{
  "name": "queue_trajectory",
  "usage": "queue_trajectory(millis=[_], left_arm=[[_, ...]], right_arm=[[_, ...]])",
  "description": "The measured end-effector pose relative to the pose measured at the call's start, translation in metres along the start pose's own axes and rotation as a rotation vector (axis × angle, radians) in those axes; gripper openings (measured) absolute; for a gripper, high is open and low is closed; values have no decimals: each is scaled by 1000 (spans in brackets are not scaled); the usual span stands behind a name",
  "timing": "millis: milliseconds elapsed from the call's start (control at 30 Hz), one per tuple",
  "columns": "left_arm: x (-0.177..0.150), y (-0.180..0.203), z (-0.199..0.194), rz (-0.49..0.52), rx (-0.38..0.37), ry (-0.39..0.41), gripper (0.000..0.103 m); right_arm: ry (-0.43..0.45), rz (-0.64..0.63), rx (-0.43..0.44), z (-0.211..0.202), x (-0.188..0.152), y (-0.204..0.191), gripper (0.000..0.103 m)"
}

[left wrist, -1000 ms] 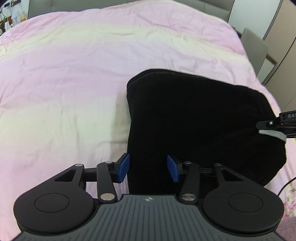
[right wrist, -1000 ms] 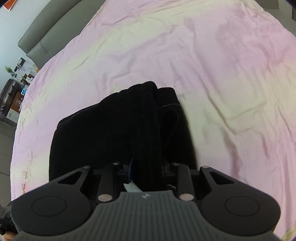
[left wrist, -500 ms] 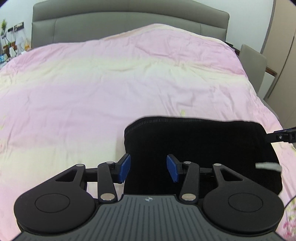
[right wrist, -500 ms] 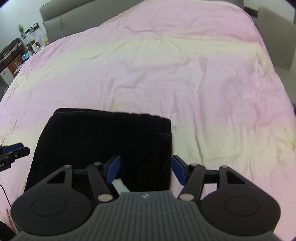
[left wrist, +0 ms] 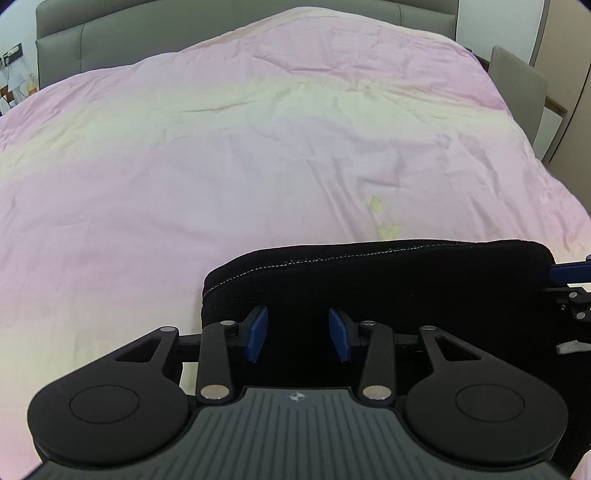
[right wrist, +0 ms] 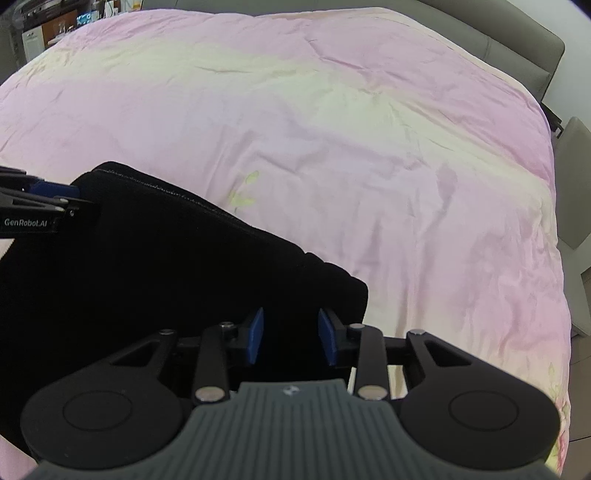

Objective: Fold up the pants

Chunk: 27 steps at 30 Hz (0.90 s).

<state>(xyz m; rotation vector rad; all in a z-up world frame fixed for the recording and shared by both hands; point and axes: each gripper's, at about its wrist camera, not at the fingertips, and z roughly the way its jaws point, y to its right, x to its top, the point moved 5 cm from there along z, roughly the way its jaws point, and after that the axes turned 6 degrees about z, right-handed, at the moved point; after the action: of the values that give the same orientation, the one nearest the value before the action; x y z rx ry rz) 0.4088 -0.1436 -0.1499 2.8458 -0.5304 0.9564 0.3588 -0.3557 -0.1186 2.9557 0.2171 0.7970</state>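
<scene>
Both wrist cameras look steeply down along their fingers, close above the near edge of the bed (left wrist: 258, 166). Each faces the far headboard (left wrist: 221, 26); both share the black pants (left wrist: 406, 280) and pink duvet.

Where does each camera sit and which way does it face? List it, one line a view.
Left wrist: sits on the left gripper, looks forward and down over the black pants toward the grey headboard; its own blue pads show.
Right wrist: sits on the right gripper, faces the pants' right end and the pink bed cover; its own blue pads show.
Shared: pants, bed cover, headboard, a yellow mark, and each other's gripper at the frame edge.
</scene>
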Motion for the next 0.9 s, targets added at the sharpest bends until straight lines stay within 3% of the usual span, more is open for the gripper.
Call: queue_trajectory(millis=[200,267,400,533,733,900], left_arm=[[-3,-10,25,-89,-33,-77,45],[0,-6,19,-58,-13,-81,45],[2,1,-25,-24,15,-41,44],[-16,11,-85,10,-1,63,44],[-71,21,-142,45,-13,79,54],[-104,23,-169,68,-14,101,66]], right_arm=[[-58,137,53,30,6,18,30],[-57,118,33,29,5,14,30],[-5,79,6,5,3,7,30],[98,93,30,-38,-14,-1,31],[136,132,76,-94,-72,-18,32],[144,160,71,-86,-115,-22,33]])
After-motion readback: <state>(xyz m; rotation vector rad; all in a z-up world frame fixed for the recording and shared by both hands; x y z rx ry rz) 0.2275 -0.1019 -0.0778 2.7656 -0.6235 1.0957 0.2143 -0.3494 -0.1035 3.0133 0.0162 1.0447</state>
